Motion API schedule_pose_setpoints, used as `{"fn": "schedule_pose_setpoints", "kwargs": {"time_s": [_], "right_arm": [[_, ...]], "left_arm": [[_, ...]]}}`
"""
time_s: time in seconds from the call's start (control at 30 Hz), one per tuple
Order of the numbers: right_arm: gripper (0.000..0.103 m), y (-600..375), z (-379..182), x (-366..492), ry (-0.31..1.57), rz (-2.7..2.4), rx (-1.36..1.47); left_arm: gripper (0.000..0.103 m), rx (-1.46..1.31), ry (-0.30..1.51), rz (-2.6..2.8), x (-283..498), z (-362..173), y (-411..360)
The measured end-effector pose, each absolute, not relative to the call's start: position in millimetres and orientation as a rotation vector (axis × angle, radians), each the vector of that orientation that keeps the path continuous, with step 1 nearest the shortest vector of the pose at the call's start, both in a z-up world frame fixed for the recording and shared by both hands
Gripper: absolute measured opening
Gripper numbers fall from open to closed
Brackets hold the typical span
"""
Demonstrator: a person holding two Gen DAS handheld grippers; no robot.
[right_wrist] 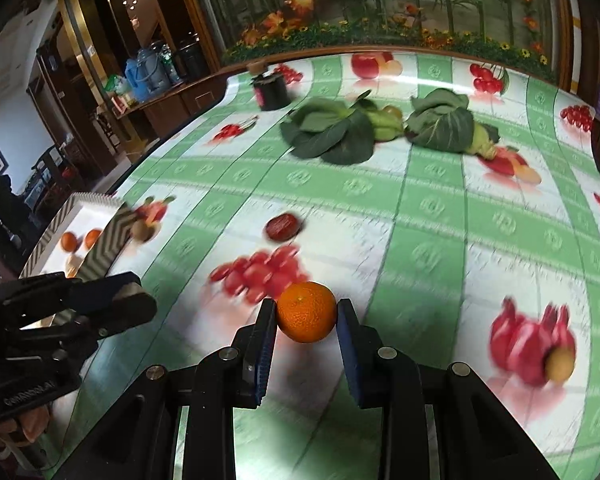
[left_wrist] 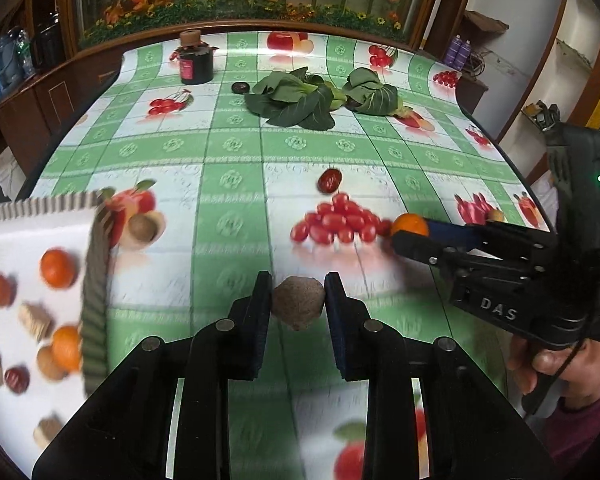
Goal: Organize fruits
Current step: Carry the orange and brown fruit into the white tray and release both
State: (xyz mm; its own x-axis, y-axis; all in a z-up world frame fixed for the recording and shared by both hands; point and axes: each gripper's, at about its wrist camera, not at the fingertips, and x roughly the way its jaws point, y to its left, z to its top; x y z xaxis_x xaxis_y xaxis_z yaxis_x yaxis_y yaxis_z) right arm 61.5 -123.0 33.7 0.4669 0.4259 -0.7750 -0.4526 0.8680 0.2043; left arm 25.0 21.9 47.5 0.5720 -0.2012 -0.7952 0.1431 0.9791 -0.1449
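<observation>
Tray: white, corrugated rim, sitting at the far left of the table; it is holding three tangerines, a red date, a round brown fruit and several tan blocks, all blurred
Tray in right wrist view: showing at the left edge, just behind the left gripper's fingers
Tablecloth: green-and-white check with printed fruit, covering the whole table
Left gripper: pads are pressing both sides of a brown rough-skinned fruit, possibly a kiwi; the fruit is hanging clear above the cloth, right of the tray
Left gripper in right wrist view: pointing right, the brown fruit is peeking out between its fingertips
Loose red date: lying alone on the cloth above the printed cherry tomatoes, apart from both grippers
Black jar: standing upright at the far left of the table's back edge, brown lid on top
Bok choy: two leafy heads are lying side by side near the back centre
Right gripper: clamping a tangerine between its blue pads; the fruit is sitting at the fingertips
Right gripper in left wrist view: reaching in from the right, orange fruit at its tip
Hand: wrapping the right gripper's handle at the lower right
Small yellowish fruit: resting on the printed pomegranates, far right; kind unclear
</observation>
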Motion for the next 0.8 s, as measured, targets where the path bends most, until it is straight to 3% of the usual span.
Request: {"fn": "schedule_pose_setpoints", "kwargs": {"time_s": [0.8], "right_arm": [[0.03, -50, 39, -24, 0.951, 0.702, -0.045]], "left_arm": [[0.026, -0.183, 0.891, 0.055, -77, 54, 160]]}}
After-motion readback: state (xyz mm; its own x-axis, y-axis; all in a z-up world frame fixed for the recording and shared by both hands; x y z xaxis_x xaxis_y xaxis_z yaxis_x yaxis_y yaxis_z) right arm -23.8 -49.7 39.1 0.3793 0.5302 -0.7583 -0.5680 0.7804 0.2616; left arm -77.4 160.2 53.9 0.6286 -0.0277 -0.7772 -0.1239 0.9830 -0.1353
